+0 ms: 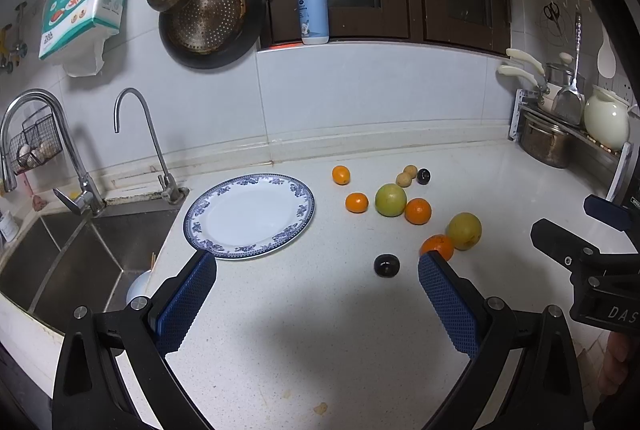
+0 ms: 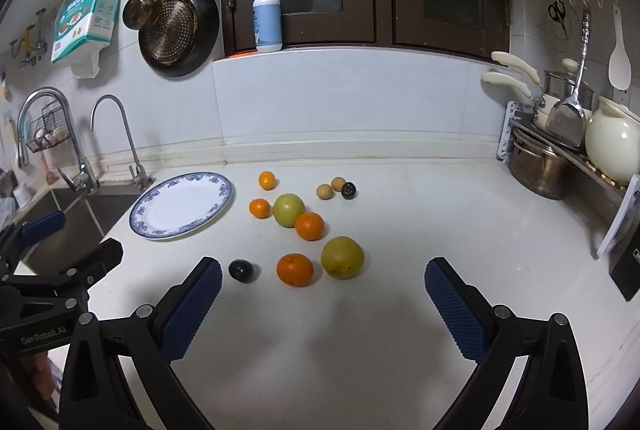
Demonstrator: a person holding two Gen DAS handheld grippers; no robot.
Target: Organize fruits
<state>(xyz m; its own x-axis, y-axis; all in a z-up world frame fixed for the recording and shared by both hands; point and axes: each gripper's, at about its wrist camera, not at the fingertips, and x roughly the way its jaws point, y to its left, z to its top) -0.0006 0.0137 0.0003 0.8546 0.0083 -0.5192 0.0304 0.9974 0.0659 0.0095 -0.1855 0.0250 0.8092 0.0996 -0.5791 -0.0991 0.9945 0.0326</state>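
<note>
Fruit lies loose on the white countertop (image 2: 360, 330), all to the right of the plate (image 2: 182, 206); none on it. Plate: white w/ blue floral rim, sits beside the sink (image 1: 60, 262).

Front row, L to R: dark plum (image 2: 241, 271), large orange (image 2: 295, 269), yellow-green fruit (image 2: 342, 257); orange and yellow-green fruit nearly touching. Mid group: green apple (image 2: 289, 210) w/ small orange (image 2: 259, 208) just left of it and medium orange (image 2: 309, 226) just right of it, approx. touching. Back: one small orange (image 2: 266, 180) alone, two small tan fruits (image 2: 331, 188) side by side, second dark plum (image 2: 349, 190) just right of those.

Left gripper (image 1: 316, 274): jaws spread wide, nothing between pads, over bare counter btwn plate and front row. Its right pad (image 1: 448, 306) overlaps the large orange in left wrist view; contact cannot be judged.

Right gripper (image 2: 322, 280): jaws spread wide, holding nothing, front-row fruit just beyond the fingertips.

Surroundings: two faucets (image 1: 132, 134) at sink, pump bottle (image 1: 313, 10) on window ledge, pans (image 1: 208, 14) hung on wall, pot rack (image 2: 560, 150) far right.
</note>
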